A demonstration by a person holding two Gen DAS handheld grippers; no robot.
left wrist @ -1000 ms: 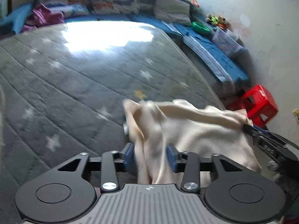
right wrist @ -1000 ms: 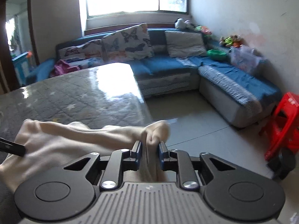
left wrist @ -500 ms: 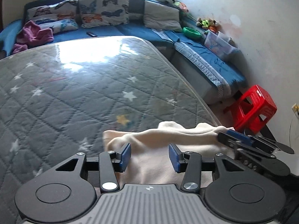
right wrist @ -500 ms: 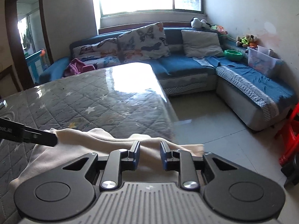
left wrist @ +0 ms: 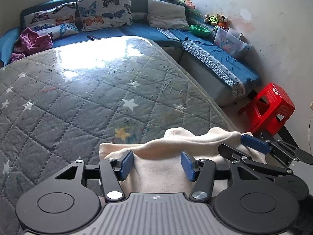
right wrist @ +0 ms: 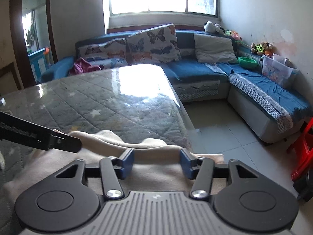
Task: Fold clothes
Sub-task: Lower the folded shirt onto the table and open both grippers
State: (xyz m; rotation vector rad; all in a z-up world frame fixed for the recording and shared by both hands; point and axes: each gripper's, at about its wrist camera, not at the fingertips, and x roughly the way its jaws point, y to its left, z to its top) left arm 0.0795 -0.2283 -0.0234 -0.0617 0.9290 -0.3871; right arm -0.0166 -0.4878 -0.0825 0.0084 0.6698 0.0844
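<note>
A cream garment (left wrist: 162, 168) lies in a low heap at the near right corner of the grey star-quilted mattress (left wrist: 88, 101). My left gripper (left wrist: 157, 165) is open just above the garment, with its blue pads on either side of a fold. My right gripper (right wrist: 157, 163) is also open over the same garment (right wrist: 152, 174), close to the mattress's right edge. The right gripper also shows in the left wrist view (left wrist: 252, 143), and a left gripper finger crosses the right wrist view (right wrist: 39, 137). Neither gripper holds cloth.
A blue L-shaped sofa (right wrist: 260, 90) with butterfly cushions (left wrist: 103, 9) runs behind and to the right. A purple cloth (left wrist: 31, 41) lies on the sofa's left. A red plastic stool (left wrist: 268, 109) stands on the tiled floor (right wrist: 221, 135), right of the mattress.
Both grippers opened and let go of the cream garment, which dropped from a lifted bunch to a low heap on the mattress. Both grippers have pulled back slightly.
</note>
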